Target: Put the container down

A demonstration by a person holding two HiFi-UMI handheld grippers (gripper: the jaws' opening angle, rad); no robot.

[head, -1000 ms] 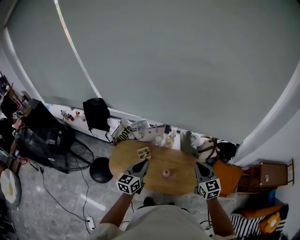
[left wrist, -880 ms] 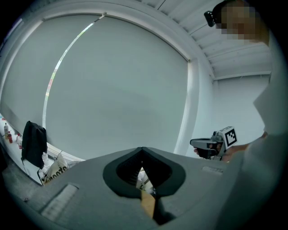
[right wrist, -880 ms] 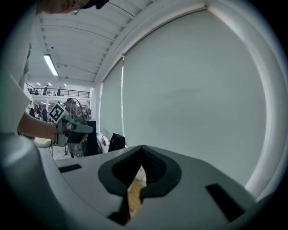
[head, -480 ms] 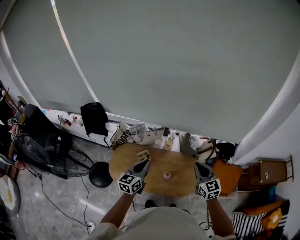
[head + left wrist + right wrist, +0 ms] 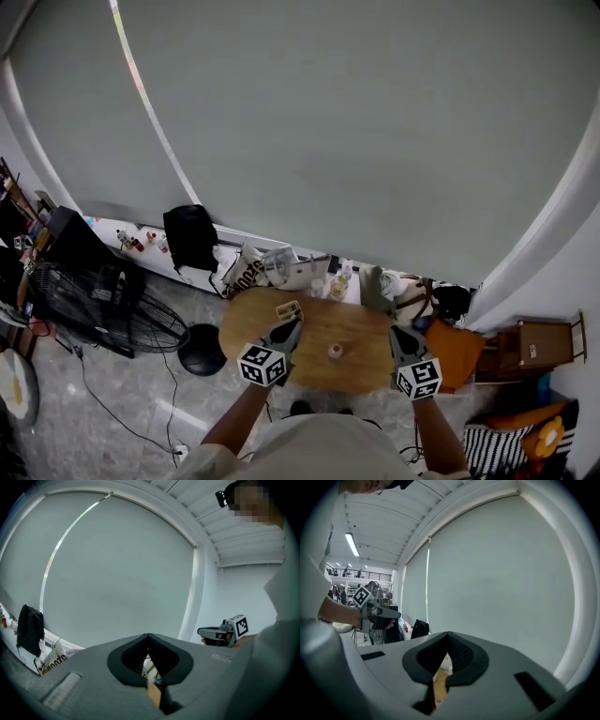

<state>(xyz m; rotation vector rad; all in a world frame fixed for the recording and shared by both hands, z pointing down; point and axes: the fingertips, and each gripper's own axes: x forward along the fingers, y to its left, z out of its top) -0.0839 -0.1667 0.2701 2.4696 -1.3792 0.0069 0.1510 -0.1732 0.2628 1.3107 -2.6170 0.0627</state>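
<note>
A small tan container (image 5: 288, 308) with dividers stands on the far left part of the round wooden table (image 5: 361, 367). A small pinkish object (image 5: 335, 351) sits near the table's middle. My left gripper (image 5: 284, 331) hovers just in front of the container, shut and empty. Over the table's right edge, my right gripper (image 5: 397, 336) is shut on nothing. In the left gripper view the jaws (image 5: 148, 636) meet, and the right gripper (image 5: 220, 633) shows beyond them. The right gripper view has its jaws (image 5: 448, 635) closed, with the left gripper (image 5: 377, 614) at the left.
A black stool (image 5: 202, 343) stands left of the table, and a fan (image 5: 103, 300) lies further left. A black bag (image 5: 190, 234) and clutter (image 5: 291, 267) line the low ledge under the big grey blind. A wooden cabinet (image 5: 539, 347) stands at the right.
The head view has shifted slightly. Both grippers stay shut and keep about the same places over the table.
</note>
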